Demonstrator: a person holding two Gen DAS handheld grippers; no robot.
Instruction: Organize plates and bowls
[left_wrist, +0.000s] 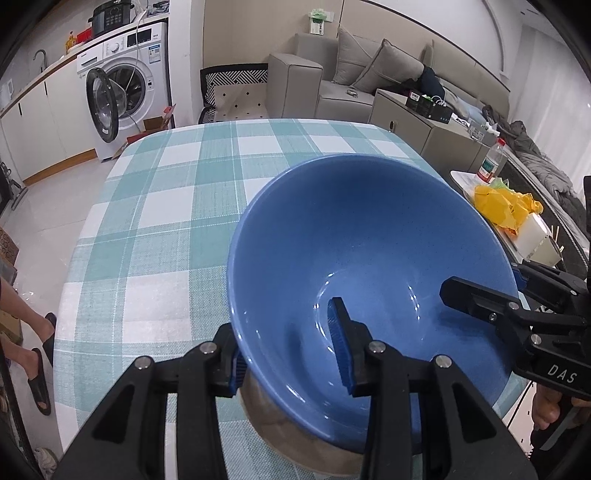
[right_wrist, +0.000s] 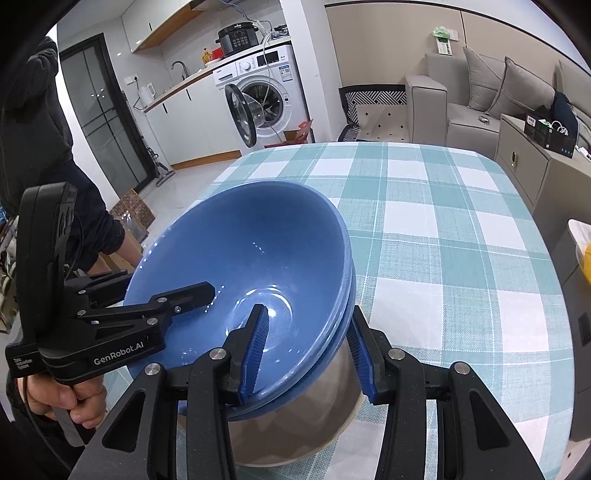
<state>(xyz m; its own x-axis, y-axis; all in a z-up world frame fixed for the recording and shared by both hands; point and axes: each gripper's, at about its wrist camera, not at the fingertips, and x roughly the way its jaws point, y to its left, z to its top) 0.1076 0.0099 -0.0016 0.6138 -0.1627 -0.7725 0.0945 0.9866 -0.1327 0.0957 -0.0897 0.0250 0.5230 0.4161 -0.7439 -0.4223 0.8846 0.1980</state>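
- Blue bowl, large, tilted, on checked tablecloth near table's close edge; nested in second blue bowl, rim of that one just visible below at right in right wrist view.
- Both stacked on a tan/greyish bowl-like base; material unclear.
- Left gripper straddling near rim of top bowl: one blue pad inside the bowl, other outside under the rim. Partly open; gap visible between inner pad and bowl wall, so pads apparently not pressing. Jaws just opening slightly, rim between them.
- Right gripper astride opposite rim: left pad inside the top bowl, right pad outside against the stacked rims. Partly closed; real clamping vs. light contact hard to tell, looks like pinching both rims.
- In left view, right gripper entering from right edge, one finger over the bowl interior.
- In right view, left gripper entering from left, finger tip over bowl interior; hand wrapped around its handle, dark sleeve above.
- Background: washing machine with door open, grey sofa, side table with yellow bag and bottle.
- Feet in dark slippers at left edge on floor.
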